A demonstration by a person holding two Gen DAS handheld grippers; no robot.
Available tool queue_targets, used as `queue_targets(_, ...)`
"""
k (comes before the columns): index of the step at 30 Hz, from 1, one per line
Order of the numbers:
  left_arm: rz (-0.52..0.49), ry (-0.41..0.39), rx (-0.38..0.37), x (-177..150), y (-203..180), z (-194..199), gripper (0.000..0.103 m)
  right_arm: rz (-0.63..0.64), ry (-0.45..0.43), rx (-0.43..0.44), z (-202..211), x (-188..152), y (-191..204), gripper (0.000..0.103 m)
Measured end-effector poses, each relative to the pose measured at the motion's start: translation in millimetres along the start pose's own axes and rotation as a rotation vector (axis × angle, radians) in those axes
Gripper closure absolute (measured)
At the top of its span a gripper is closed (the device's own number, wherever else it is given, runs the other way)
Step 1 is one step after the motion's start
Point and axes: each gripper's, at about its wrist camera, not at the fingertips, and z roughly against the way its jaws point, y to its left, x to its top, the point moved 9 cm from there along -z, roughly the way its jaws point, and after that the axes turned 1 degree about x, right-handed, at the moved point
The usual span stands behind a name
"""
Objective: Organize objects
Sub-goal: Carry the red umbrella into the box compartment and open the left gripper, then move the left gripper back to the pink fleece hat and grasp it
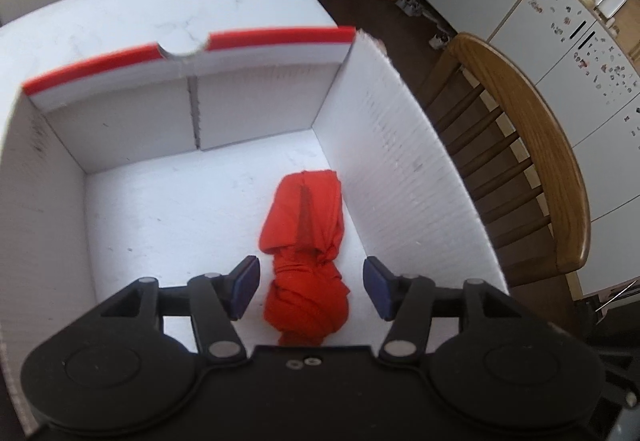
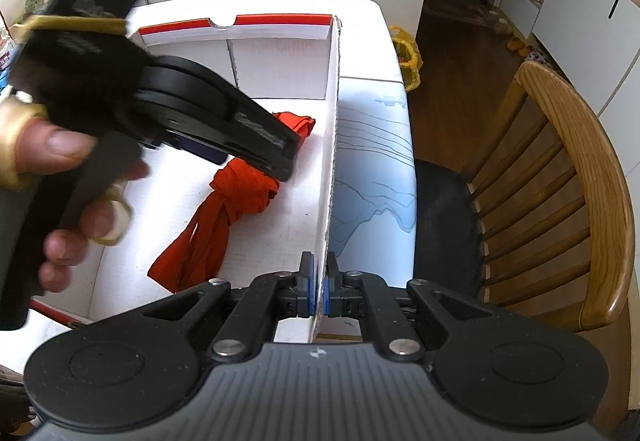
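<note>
Two grippers: one works inside the white box, the other steadies its wall.
Left gripper: jaws spread wide, pads clear of the cloth on both sides; it hangs just above the knotted end, low centre of the left wrist view. Nothing is pinched, so I judge the cloth is already set down.
Red cloth: a knotted bundle lying on the box floor, close beside the right-hand wall, its loose tails trailing toward the lower left of the right wrist view.
Right gripper: clamped flat on the box wall's top edge, low centre of its own view, one pad on each face; likely there to keep the light box from sliding.
White box: open-topped, with a red-edged flap at the far side, upper middle of the frame; it sits on a white table.
Hand: grips the left tool's handle, left edge of the frame; blurred, so finger placement is uncertain.
Chairs: wooden, beside the table, uninvolved.
</note>
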Motion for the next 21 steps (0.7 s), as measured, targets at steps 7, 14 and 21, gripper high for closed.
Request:
queue_targets(7,-0.018,-0.094,0.018,12.5,12.3,40.4,0.047,-0.014,0.010,-0.002,-1.2,0.3,-1.5,0.100)
queue_targets(14,-0.031,-0.170,0.066,12.6,33.5,84.0,0.046,-0.043,0.022,-0.004,-1.4,-1.5,-2.3,0.100)
queue_targets(21,-0.012,-0.217,0.110,7.1,67.9,114.6,0.034,-0.076,0.037,-0.011,-1.8,-5.3,-2.6,0.100)
